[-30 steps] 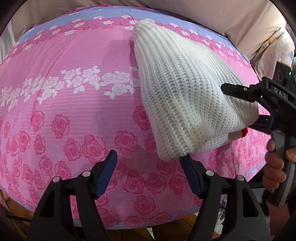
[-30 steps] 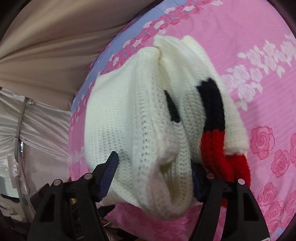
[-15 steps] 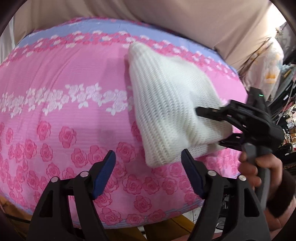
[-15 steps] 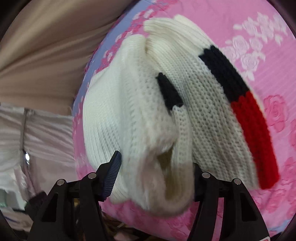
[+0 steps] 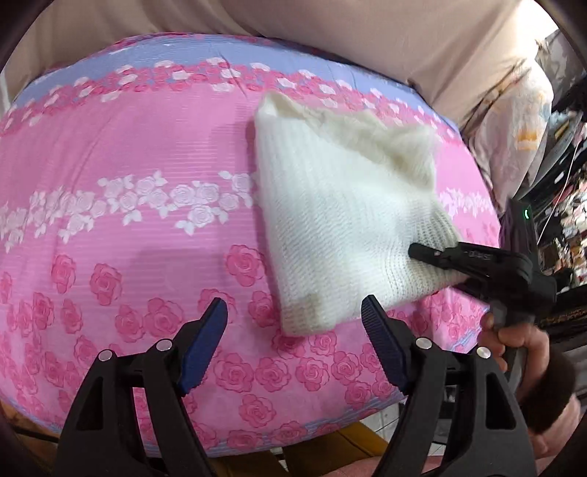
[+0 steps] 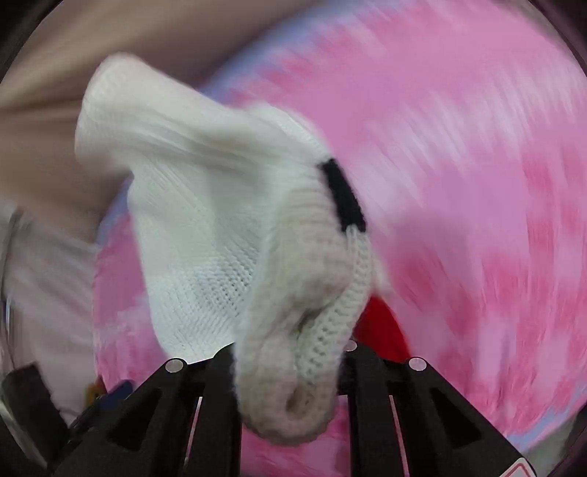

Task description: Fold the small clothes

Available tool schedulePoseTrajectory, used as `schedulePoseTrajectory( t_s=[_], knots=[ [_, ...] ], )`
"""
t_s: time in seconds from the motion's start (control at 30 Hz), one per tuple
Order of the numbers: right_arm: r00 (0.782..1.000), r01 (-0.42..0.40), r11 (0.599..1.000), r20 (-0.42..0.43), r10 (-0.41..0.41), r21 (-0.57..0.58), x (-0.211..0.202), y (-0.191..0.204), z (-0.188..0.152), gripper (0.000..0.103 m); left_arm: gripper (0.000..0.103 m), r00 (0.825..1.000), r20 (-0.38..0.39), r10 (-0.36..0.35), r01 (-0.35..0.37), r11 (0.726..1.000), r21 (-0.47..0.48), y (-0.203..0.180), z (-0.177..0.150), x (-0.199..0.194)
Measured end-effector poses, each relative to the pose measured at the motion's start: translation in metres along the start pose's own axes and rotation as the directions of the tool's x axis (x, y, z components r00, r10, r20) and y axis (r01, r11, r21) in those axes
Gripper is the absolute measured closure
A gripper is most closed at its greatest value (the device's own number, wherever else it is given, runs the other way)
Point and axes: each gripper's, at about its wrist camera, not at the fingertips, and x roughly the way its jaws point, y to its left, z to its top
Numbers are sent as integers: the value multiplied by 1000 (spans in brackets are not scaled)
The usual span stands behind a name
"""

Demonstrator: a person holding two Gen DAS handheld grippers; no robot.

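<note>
Between right gripper fingers, sweater edge.

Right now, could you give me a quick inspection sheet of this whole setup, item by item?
Surface: pink rose-print bed cover, lavender border at the far edge.
Job's things: white knit garment, with black and red stripes in the right wrist view, partly lifted.
Clutter: nothing seen on the cover.
Grippers: left hand-held gripper open, holding nothing; right hand-held gripper shut on the garment's edge.
Cables: thin cords at far right, blurred.
Surroundings: beige cloth behind, crowded shelves to the right.
</note>
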Motion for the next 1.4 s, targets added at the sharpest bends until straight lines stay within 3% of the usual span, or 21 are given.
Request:
schedulePoseTrajectory(
  t_s=[0.17,0.27,0.33,0.43,0.47,0.5,0.53,0.6,0.63,0.7,0.77,0.87,0.97,1.0,1.07,1.13,1.2,1.23,1.3,1.4],
  knots=[
    [999,-8,998,-34,6,-67,-3,21,14,87,30,1000,-14,-19,19,1000,24,-23,10,15],
    [998,-49,996,-54,45,-71,-7,34,22,80,30,999,-16,46,-45,998,39,-34,19,27],
    [997,-40,997,-61,36,-62,-7,33,25,78,30,995,-44,84,-85,996,-2,-32,25,39],
    [979,-202,979,-25,202,-10,-31,34,14,86,30,997,-58,48,-53,995,-85,-18,30,37],
    [977,-212,976,-9,212,-40,-42,36,10,88,30,998,-47,50,-55,994,-94,-15,30,34],
    [985,-170,983,-10,170,-69,-37,36,10,88,30,997,-42,60,-64,994,-93,-13,30,34],
    [997,-81,992,-25,79,-100,-27,31,9,88,30,996,-44,76,-80,993,-90,-11,30,36],
    [986,138,978,-74,-151,-159,5,12,5,87,30,994,-61,95,-101,990,-94,-8,29,43],
    [990,112,984,-72,-123,-136,3,8,3,88,30,993,-60,98,-103,991,-90,-8,30,45],
    [995,89,990,-26,-92,-112,-17,13,3,78,30,989,-39,141,-143,988,-64,-8,31,44],
    [990,135,982,59,-129,-131,-48,23,5,67,30,984,-31,175,-176,983,-48,-6,31,44],
    [972,207,963,150,-182,-171,-78,41,16,66,30,980,0,198,-198,979,-45,-11,34,37],
    [977,183,937,162,-139,-297,-72,78,35,78,30,983,63,174,-172,984,-35,-26,47,25],
    [979,172,928,158,-126,-329,-63,89,40,87,30,985,68,161,-159,987,-31,-31,53,27],
    [983,169,904,137,-124,-392,-37,104,57,94,30,983,75,165,-164,986,-14,-41,67,39],
    [977,207,878,127,-169,-431,2,108,76,95,29,973,47,227,-228,974,10,-45,75,62],
    [953,298,834,91,-290,-465,51,93,90,100,27,964,13,265,-265,964,10,-41,80,83],
    [965,261,847,90,-248,-464,56,88,94,101,27,962,8,273,-273,962,0,-40,81,86],
    [968,248,868,70,-242,-431,44,94,102,100,27,957,7,291,-291,957,-8,-39,83,85],
    [974,222,867,136,-179,-446,7,111,92,97,27,951,15,308,-308,951,4,-42,82,81]
  ],
)
